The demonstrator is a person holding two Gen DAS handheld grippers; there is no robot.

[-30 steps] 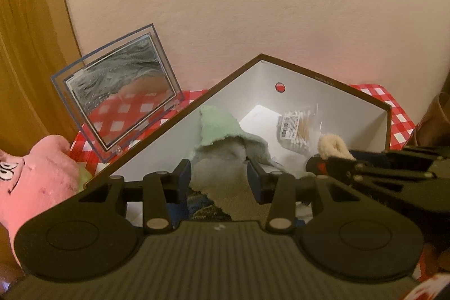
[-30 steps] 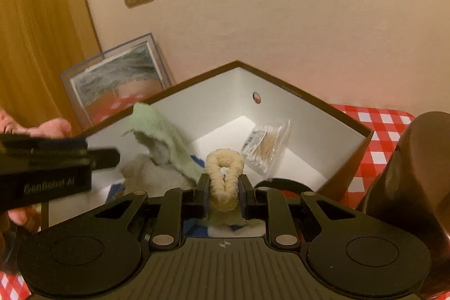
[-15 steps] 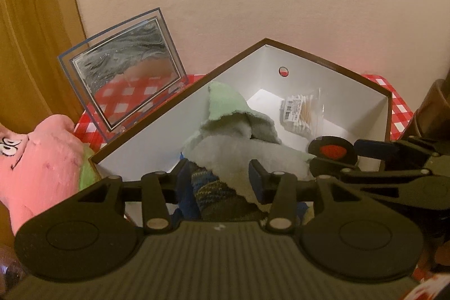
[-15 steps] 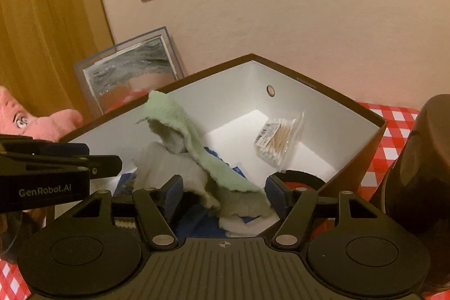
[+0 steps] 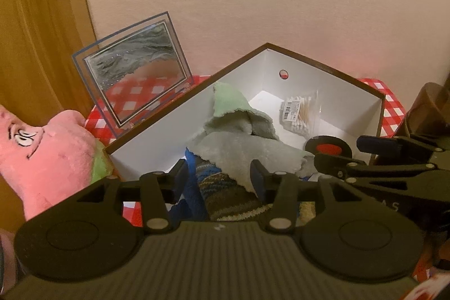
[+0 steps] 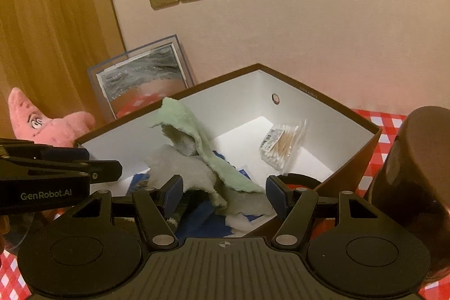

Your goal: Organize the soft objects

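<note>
Your box [image 6: 348, 114] sits on the worktop [image 6: 377, 120]; cloths [image 6: 197, 137] and swabs [image 6: 284, 145] lie inside, plush [image 6: 50, 125] left, frame [image 6: 143, 78] behind.

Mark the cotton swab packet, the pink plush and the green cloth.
cotton swab packet [image 6: 282, 146]: right wrist view, middle of the clear bag.
pink plush [image 5: 47, 156]: left wrist view, body below the eyes.
green cloth [image 6: 197, 137]: right wrist view, draped middle fold.

Both tools tilt downward side by side, left tool [image 5: 218, 176] and right tool [image 6: 223, 191] (each gaping, nothing pinched).
</note>
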